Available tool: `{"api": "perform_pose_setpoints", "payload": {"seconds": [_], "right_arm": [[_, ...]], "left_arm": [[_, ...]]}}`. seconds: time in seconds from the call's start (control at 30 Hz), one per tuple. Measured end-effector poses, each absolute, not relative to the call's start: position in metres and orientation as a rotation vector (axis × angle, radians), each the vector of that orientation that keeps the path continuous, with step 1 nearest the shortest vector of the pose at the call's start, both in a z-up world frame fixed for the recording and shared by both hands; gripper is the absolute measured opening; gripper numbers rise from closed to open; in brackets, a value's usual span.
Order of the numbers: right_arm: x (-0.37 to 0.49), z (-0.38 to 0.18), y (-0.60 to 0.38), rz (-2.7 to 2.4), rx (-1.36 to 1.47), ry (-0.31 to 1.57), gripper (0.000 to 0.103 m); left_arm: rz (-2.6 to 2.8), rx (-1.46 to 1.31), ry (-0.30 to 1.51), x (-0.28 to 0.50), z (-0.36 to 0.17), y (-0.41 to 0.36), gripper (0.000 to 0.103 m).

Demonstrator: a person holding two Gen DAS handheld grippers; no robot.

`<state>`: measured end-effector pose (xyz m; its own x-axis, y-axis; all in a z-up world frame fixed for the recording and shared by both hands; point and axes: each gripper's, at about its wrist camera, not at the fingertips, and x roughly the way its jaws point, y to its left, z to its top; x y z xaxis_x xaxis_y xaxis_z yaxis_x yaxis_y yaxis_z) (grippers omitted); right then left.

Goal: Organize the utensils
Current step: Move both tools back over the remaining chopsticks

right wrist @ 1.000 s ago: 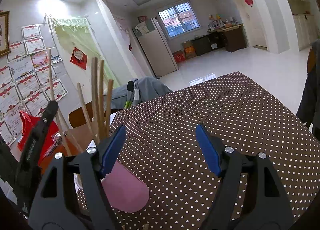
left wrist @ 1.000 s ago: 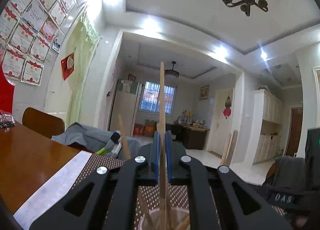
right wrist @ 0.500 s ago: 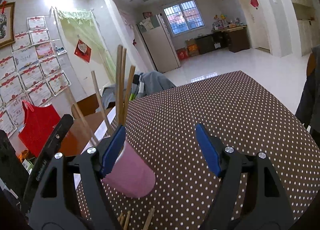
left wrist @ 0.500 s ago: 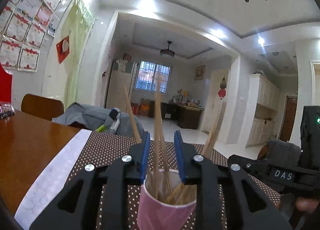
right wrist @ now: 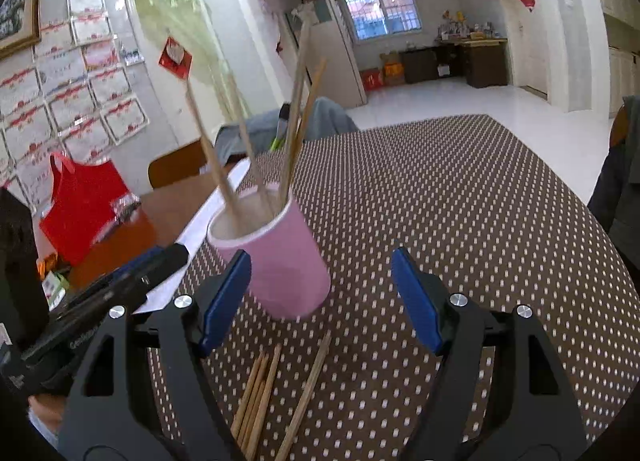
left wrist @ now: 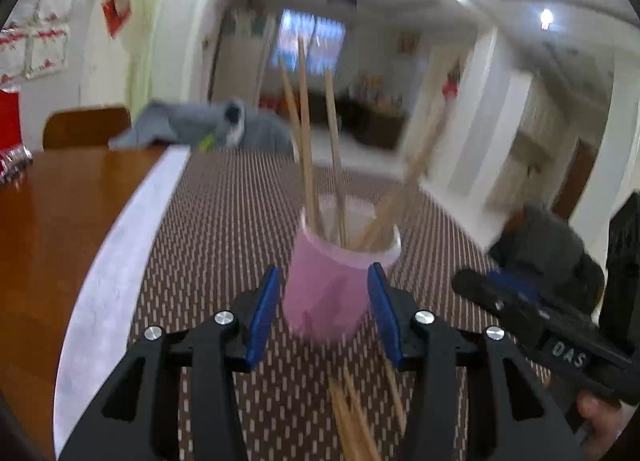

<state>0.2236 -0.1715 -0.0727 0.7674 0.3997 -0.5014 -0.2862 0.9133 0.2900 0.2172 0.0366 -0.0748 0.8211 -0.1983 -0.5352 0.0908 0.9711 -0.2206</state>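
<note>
A pink paper cup [left wrist: 332, 285] stands upright on the dotted brown tablecloth and holds several wooden chopsticks [left wrist: 306, 149]. It also shows in the right wrist view [right wrist: 280, 257] with its chopsticks [right wrist: 294, 121]. More chopsticks lie loose on the cloth in front of the cup [left wrist: 352, 413] [right wrist: 268, 393]. My left gripper [left wrist: 324, 317] is open and empty, just short of the cup, jaws level with its sides. My right gripper [right wrist: 320, 297] is open and empty, the cup near its left finger.
The dotted tablecloth [right wrist: 460, 197] covers the right part of a wooden table [left wrist: 52, 229]. A red bag [right wrist: 80, 201] and a snack packet sit at the table's left. A chair with grey clothing [left wrist: 200, 125] stands behind. A dark jacket [left wrist: 552, 253] lies at the right.
My left gripper let go of a chopstick into the cup, opened wide and drew back and down. The right gripper also tilted down, bringing the loose chopsticks into view.
</note>
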Motion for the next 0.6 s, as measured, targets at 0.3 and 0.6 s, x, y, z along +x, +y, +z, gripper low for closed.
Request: {"api": "perform_pose_setpoints", "payload": {"seconds": [0.3,0.6], "right_arm": [[0.193,-0.103,-0.166,0.374,0.098,0.736,0.072],[0.172,-0.110,-0.170,0.383,0.084,0.771,0.072]], "left_arm": [[-0.198,-0.148,0.966,0.196,-0.129,0.038,0.045],[-0.185,-0.010,1.037,0.172,-0.154,0.021,0.045]]}}
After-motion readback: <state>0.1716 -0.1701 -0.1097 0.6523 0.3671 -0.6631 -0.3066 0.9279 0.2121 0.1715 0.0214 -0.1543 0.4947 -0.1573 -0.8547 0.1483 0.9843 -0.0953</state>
